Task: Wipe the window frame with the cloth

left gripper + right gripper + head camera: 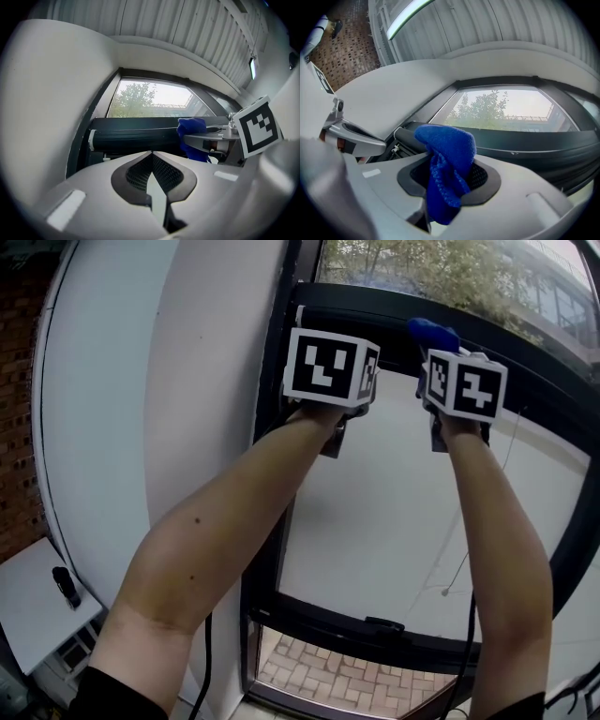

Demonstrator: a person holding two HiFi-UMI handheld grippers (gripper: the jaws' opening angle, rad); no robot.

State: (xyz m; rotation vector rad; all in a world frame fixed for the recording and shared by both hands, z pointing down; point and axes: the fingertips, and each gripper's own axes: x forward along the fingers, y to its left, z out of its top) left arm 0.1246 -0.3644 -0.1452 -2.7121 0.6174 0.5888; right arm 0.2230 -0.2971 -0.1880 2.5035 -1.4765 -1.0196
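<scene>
left gripper [151, 153]: jaws pressed together with nothing between them, held up high by the window | right gripper [449, 161]: jaws squeezed tight on the blue cloth [446, 150] | cloth: pokes up out of the jaws, right by the black top bar of the window frame [375, 307] — touching it or not, can't tell | the two grippers are side by side

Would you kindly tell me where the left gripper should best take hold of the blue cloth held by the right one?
Probably the bunched fold of the cloth that stands free beyond the right gripper tips, approached from its left, where the left gripper is. The rest is pinched between those jaws. The left gripper is shut, so open it first.
</scene>
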